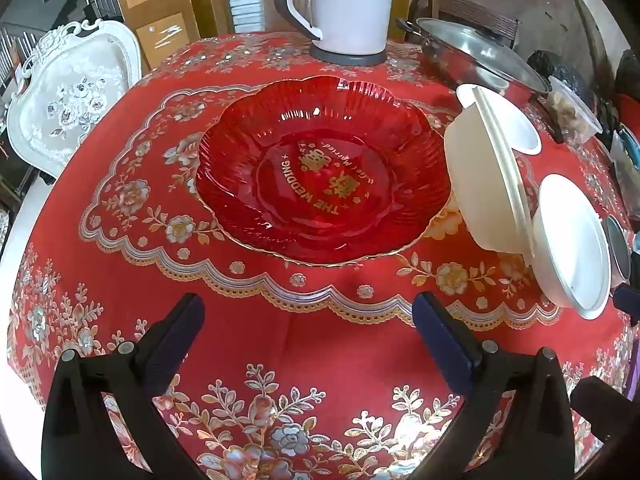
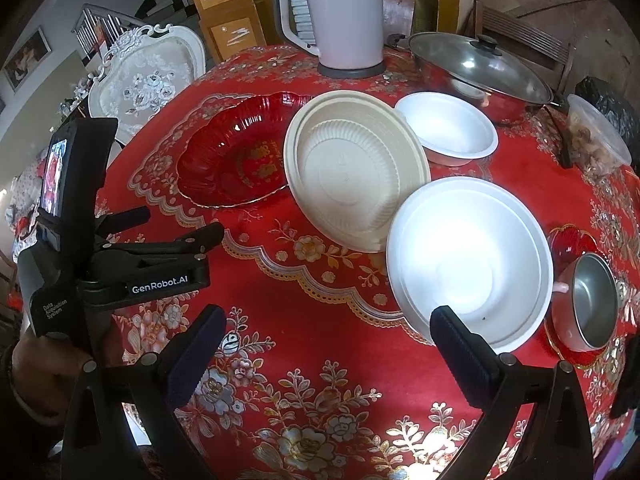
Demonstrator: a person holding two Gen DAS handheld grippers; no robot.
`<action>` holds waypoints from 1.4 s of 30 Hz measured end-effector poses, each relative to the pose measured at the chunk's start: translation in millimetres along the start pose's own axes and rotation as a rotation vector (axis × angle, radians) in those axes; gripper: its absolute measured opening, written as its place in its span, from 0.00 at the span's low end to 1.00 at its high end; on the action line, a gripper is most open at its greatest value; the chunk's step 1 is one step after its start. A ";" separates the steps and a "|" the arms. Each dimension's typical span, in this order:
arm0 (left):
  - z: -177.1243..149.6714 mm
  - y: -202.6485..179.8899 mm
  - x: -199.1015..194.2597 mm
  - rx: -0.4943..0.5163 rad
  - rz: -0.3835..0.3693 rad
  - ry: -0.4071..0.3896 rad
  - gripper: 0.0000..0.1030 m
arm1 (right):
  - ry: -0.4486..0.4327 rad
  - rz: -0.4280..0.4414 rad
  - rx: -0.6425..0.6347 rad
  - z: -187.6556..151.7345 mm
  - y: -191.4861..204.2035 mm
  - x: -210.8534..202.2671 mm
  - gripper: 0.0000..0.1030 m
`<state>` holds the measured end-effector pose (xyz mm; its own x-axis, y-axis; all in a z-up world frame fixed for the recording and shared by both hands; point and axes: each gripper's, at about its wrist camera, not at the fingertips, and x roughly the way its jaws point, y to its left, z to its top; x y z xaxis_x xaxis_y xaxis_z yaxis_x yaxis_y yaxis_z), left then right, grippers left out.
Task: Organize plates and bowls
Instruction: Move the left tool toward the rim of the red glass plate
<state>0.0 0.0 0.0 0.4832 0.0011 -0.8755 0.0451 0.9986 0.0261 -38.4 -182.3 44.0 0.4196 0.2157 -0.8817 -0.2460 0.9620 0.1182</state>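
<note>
A red glass plate (image 1: 324,168) (image 2: 236,156) with gold lettering lies on the table. Right of it sits a cream plastic bowl (image 1: 488,176) (image 2: 356,172), with a small white bowl (image 1: 516,128) (image 2: 448,128) behind it and a larger white bowl (image 1: 572,240) (image 2: 468,260) nearer. A small steel bowl (image 2: 592,300) rests on a small red saucer (image 2: 568,240) at the right. My left gripper (image 1: 308,320) (image 2: 208,240) hangs open just short of the red plate. My right gripper (image 2: 326,332) is open, its right finger over the large white bowl's near rim.
A white kettle (image 2: 340,16) stands at the back of the red flowered tablecloth (image 2: 312,360). A lidded steel pot (image 2: 480,68) and a clear container of food (image 2: 596,140) sit back right. A white ornate chair (image 1: 68,92) stands past the left edge.
</note>
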 end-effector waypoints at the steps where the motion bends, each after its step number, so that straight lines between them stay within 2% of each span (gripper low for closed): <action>1: 0.0 0.1 0.0 0.000 0.000 0.000 1.00 | 0.000 0.000 -0.004 0.8 0.9 0.1 1.00; 10: 6.6 4.3 4.2 -0.004 0.014 0.003 1.00 | -0.025 0.024 -0.017 22.8 6.1 -7.0 1.00; 21: 9.7 27.7 10.2 -0.022 0.038 -0.009 1.00 | -0.080 0.108 -0.024 93.7 17.3 -18.1 0.99; 27: 16.5 40.2 17.2 -0.054 -0.013 -0.043 1.00 | -0.067 0.114 -0.076 138.9 32.9 -2.5 1.00; 32: 20.9 47.4 26.5 -0.083 -0.049 0.004 1.00 | -0.050 0.099 -0.136 163.2 45.8 16.0 0.99; 36: 25.2 54.1 29.5 -0.094 -0.046 0.028 1.00 | -0.049 0.072 -0.182 170.2 54.1 25.8 0.99; 42: 30.3 62.5 31.3 -0.098 -0.013 0.013 1.00 | -0.060 0.096 -0.196 177.4 59.8 34.5 0.99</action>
<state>44.4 60.9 -11.2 0.4715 -0.0120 -0.8818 -0.0349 0.9989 -0.0322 116.3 -87.6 101.7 0.4360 0.3202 -0.8411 -0.4503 0.8868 0.1041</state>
